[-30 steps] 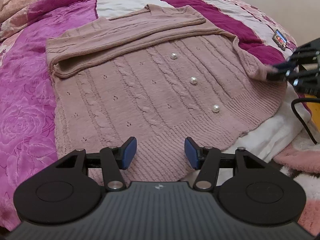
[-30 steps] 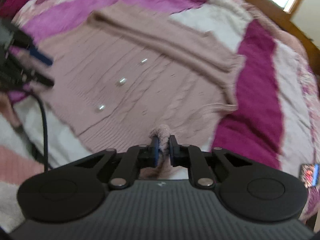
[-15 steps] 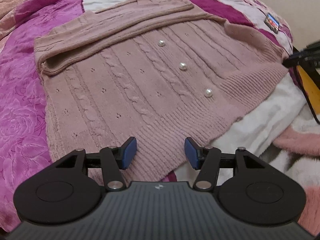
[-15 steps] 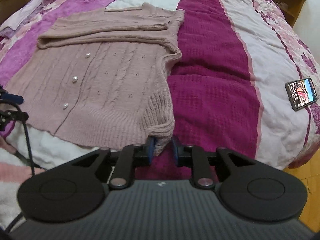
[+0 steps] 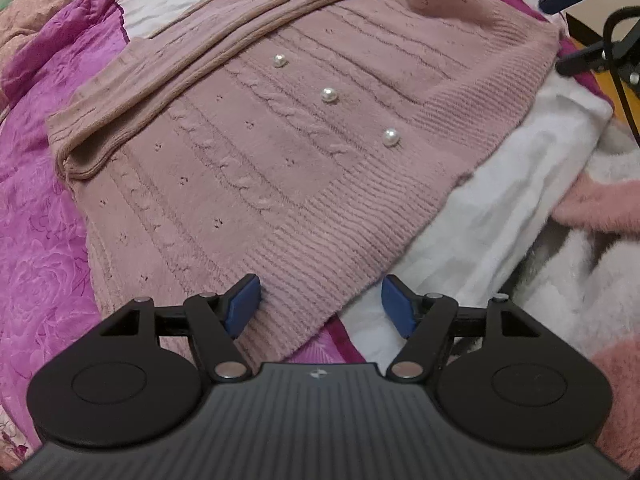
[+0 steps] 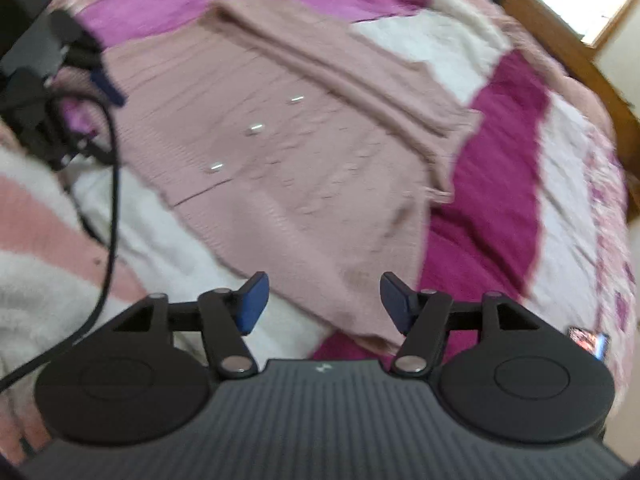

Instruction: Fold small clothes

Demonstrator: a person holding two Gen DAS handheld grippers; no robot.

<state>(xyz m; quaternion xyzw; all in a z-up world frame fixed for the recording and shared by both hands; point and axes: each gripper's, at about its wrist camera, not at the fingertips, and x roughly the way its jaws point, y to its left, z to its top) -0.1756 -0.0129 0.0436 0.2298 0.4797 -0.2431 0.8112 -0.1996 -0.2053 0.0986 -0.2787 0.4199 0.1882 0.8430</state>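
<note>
Left gripper (image 5: 320,306) released above sweater (image 5: 280,152) hem, bed (image 5: 36,240) edge; right gripper (image 6: 323,302) released. Pearl buttons (image 5: 329,95) sharp only in left view.

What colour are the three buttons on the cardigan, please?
Pearly white buttons, clearest in the left wrist view.

Left claw (image 5: 320,306) and right claw (image 6: 324,302) both gape wide, empty.
</note>
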